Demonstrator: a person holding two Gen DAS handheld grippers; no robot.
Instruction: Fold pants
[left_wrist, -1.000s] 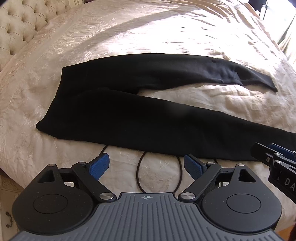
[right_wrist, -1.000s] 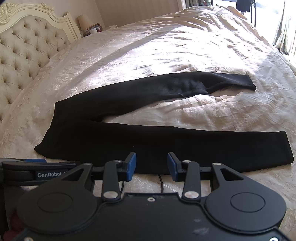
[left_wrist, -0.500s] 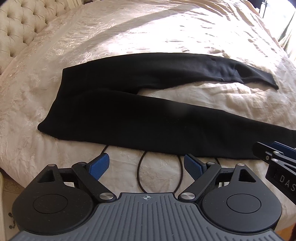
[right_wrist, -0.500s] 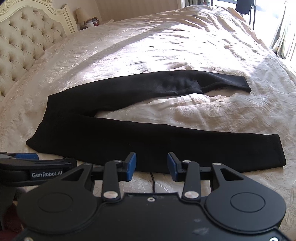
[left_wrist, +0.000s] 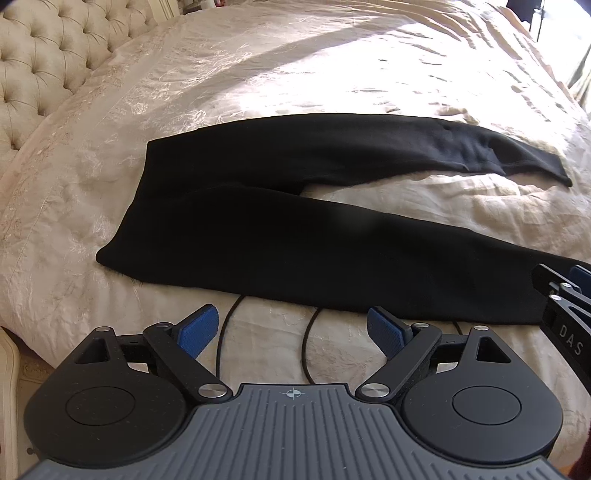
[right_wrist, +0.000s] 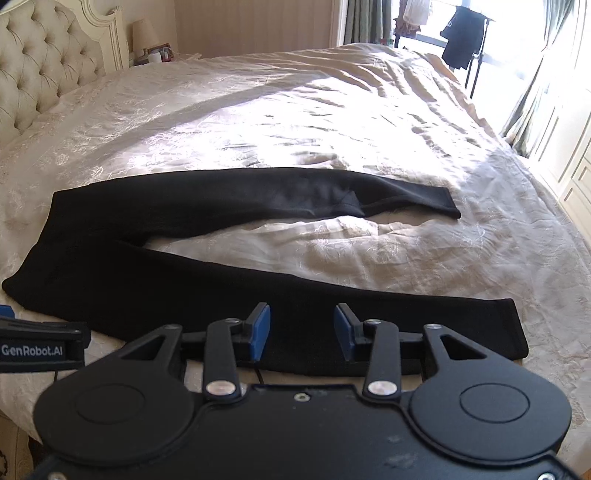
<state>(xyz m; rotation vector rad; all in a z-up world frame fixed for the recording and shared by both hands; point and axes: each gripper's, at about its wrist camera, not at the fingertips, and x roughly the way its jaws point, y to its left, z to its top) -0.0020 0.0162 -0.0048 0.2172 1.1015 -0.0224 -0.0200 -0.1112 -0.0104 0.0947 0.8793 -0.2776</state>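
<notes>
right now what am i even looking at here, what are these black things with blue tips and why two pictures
Each picture comes from a camera mounted on a hand-held grasping tool; a person holds one in each hand. The left tool fills the bottom of its own view, the right tool the bottom of the other. The blue parts are the finger pads. Both tools are open and hold nothing. In front of them, black pants lie spread flat on a cream bedspread, legs apart, not yet folded. A tufted headboard is at the left. Thin black cables lie on the bed near the left tool.
</notes>
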